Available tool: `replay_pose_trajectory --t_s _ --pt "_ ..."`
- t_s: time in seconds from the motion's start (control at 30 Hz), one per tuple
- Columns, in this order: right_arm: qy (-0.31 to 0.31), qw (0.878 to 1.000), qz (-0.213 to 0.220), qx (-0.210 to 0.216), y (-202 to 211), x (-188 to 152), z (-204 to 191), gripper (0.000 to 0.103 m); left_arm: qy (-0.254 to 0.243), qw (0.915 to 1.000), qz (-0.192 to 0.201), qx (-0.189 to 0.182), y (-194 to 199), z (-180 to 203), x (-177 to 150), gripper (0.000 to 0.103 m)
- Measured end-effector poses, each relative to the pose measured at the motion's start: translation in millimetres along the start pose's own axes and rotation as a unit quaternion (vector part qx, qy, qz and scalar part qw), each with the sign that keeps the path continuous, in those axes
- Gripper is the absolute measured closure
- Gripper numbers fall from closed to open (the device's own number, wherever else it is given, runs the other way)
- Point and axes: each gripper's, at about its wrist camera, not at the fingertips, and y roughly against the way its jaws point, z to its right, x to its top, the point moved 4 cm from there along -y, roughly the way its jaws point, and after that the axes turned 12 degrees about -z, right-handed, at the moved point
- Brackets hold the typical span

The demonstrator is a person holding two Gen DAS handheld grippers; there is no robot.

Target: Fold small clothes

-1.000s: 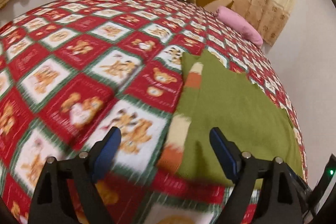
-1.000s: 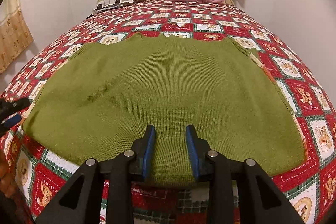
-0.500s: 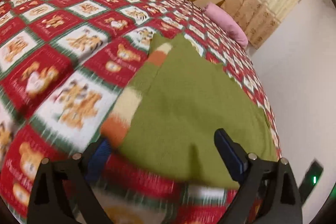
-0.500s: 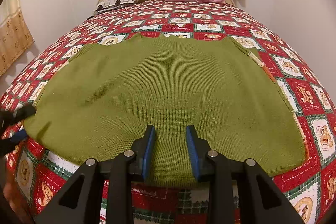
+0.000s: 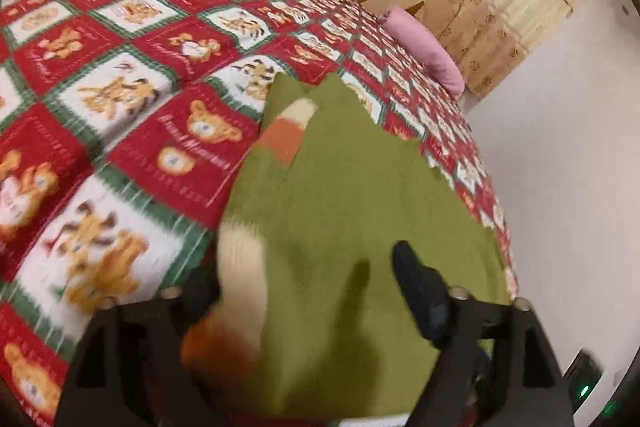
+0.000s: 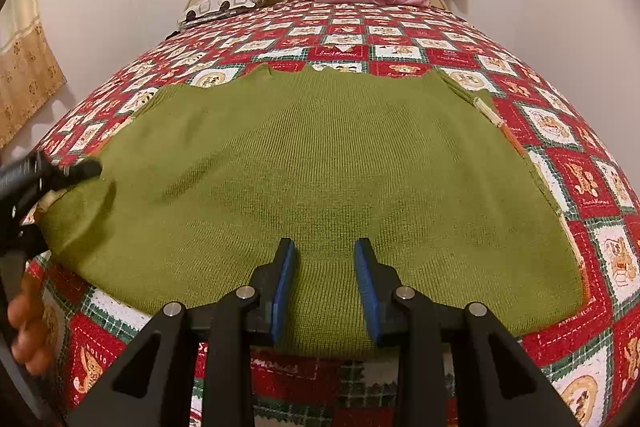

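Green knit sweater (image 6: 320,179) flat on bedspread (image 6: 580,179). My left gripper (image 5: 304,291) wide, straddling striped sleeve (image 5: 240,267) at 9 o'clock; right gripper (image 6: 325,283) narrowly parted over hem, 6 o'clock. Soft, limp, light; pinch sleeve edge.

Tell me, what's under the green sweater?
The green sweater lies flat on the red teddy-bear bedspread, which shows all around it. Whatever else might sit beneath is covered.
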Motion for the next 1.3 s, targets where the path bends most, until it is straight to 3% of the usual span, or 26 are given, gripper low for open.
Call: replay_pose_trajectory --t_s 0.03,0.1,0.17,0.33,0.5,0.67,0.83,0.93,1.2,1.3 --pt "0.000 1.000 0.000 0.000 0 0 0 0.071 -0.001 1.0000 0.001 0.000 -3 1 3 0.014" --pt "0.000 1.000 0.000 0.000 0 0 0 0.071 -0.008 0.9999 0.005 0.013 -6 5 4 0.023" --pt "-0.001 1.000 0.000 0.001 0 0 0 0.071 -0.007 0.9995 0.010 0.028 -5 4 1 0.052" --pt "-0.002 1.000 0.001 0.003 0 1 0 0.071 -0.007 0.9992 0.003 0.039 -2 7 3 0.075" --pt "-0.005 1.000 0.002 0.009 -1 0 0 0.071 -0.097 0.9908 0.036 0.087 6 59 3 0.077" --pt "-0.007 1.000 0.002 0.012 -1 0 1 0.071 -0.196 0.9739 0.045 0.106 -4 112 -14 0.078" --pt "-0.010 1.000 0.002 0.018 -1 -2 2 0.071 -0.242 0.9626 0.008 0.122 -40 118 -35 0.079" --pt "-0.010 1.000 0.002 0.018 -1 -2 2 0.071 -0.263 0.9552 0.024 0.134 -45 118 -43 0.079" --pt "-0.012 1.000 -0.002 0.025 0 0 5 0.070 -0.257 0.9593 0.031 0.113 -41 121 -48 0.078" --pt "-0.020 0.996 0.002 0.082 8 12 10 0.069 -0.250 0.9625 0.033 0.099 -39 118 -46 0.078"
